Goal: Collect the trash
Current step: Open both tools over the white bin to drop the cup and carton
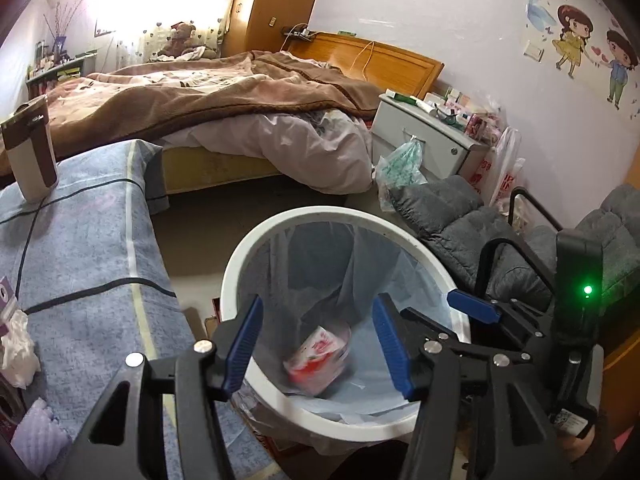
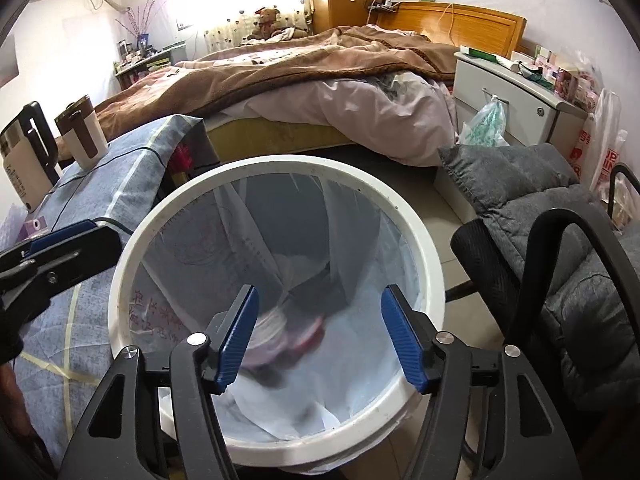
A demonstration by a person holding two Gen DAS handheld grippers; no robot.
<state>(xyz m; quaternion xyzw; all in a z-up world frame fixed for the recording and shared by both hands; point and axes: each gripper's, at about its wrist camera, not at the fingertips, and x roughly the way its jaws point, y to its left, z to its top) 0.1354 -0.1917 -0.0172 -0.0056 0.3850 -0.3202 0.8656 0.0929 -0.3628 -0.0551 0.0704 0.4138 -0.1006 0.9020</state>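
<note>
- Evidently, both grippers are held over the white bin (image 2: 132,264) so that trash falls straight into its liner.
- The left gripper (image 1: 318,344) is seen partly open, nothing between its pads; the right gripper (image 2: 320,338) stands wide and empty too.
- A red-and-white packet (image 1: 318,364) is shown blurred inside the bin (probably mid-fall), with other pale, blurred trash (image 2: 276,332) below the right gripper.
- Crumpled tissue (image 1: 16,344) lies uncollected on the blue-clothed bench (image 1: 92,248).
</note>
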